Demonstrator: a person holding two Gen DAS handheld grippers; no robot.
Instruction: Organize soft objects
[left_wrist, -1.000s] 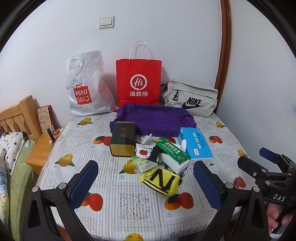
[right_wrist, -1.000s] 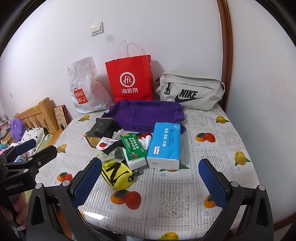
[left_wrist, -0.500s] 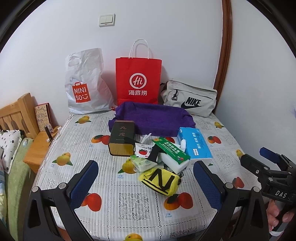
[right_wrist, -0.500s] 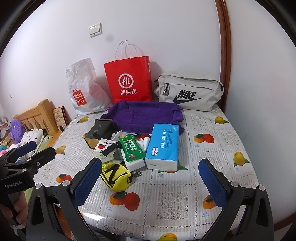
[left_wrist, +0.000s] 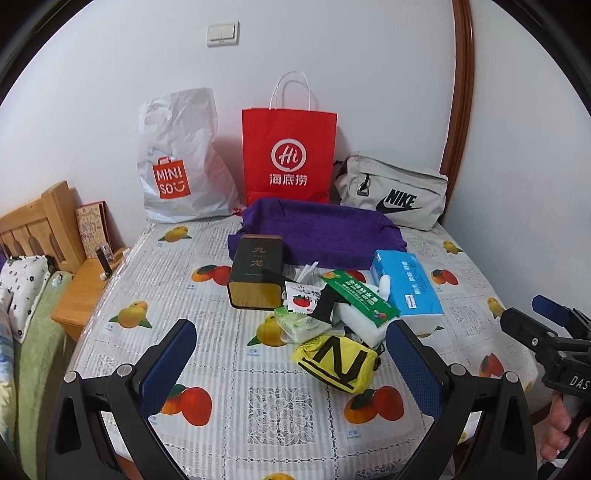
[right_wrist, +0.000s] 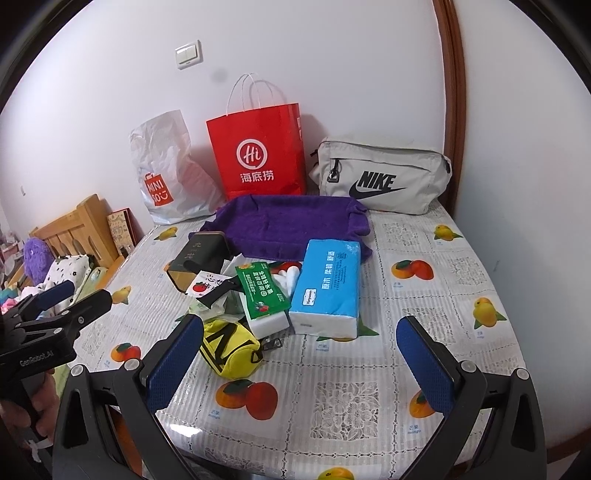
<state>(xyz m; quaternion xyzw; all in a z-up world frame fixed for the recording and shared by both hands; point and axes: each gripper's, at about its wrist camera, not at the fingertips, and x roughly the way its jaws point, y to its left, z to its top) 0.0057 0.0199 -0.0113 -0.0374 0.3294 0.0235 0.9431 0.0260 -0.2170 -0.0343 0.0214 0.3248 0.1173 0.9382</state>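
Hovering near the tabletop (left_wrist: 221, 369) edge, both tools — left (left_wrist: 291, 363), right (right_wrist: 306, 362) — gaped empty, probably lining up; the pouch (left_wrist: 338, 360) lay nearest, tissues (right_wrist: 327, 288) behind.

left gripper (left_wrist: 290, 363) jaws wide, right gripper (right_wrist: 301, 360) likewise

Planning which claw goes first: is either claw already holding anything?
No, the left claw and right claw both stand open and empty above the table.
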